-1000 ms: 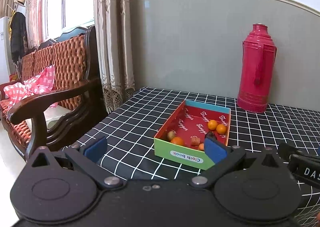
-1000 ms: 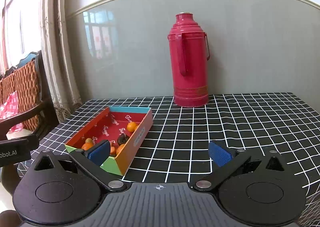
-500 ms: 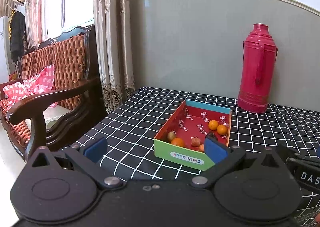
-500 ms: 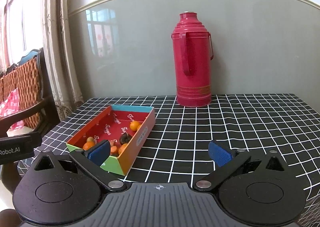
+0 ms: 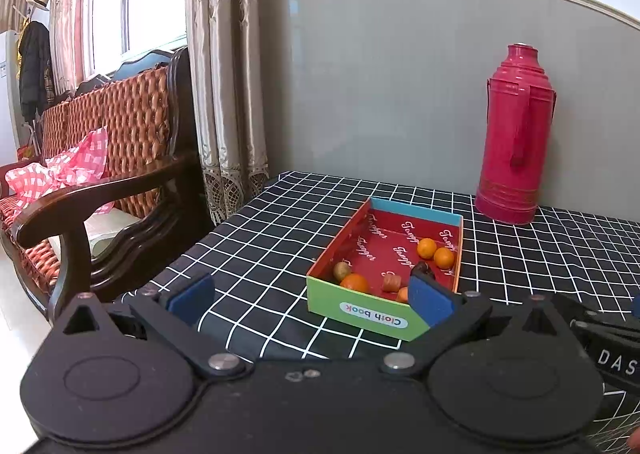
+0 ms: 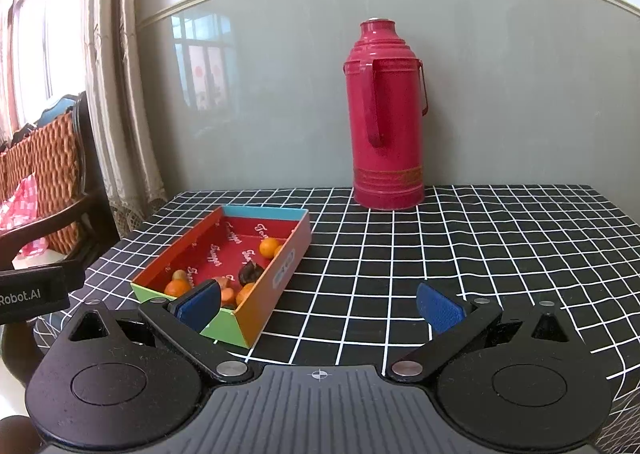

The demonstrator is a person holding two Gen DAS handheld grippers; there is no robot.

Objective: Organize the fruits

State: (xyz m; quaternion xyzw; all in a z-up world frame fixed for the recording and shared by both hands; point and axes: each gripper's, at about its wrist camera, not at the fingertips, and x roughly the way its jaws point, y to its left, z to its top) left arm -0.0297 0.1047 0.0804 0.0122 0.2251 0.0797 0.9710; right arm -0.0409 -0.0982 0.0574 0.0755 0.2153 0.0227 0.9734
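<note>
1. Left gripper (image 5: pixel 310 296) and right gripper (image 6: pixel 320 304) — fingers spread, holding nothing.
2. Fruits (image 5: pixel 434 252) — inside the open box (image 5: pixel 374 316) on the checked table (image 6: pixel 440 254).
3. Red thermos (image 6: pixel 386 113) — behind, upright.

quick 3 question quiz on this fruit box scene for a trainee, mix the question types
1. True or false: the left gripper is shut on an orange fruit.
2. Where does the red thermos stand? A) inside the box B) on the checked tablecloth by the wall C) on the wooden bench
3. Fill in: the fruits lie inside the ____.

Key
1. False; both it and the right gripper have their fingers spread and hold nothing.
2. B
3. box
</note>
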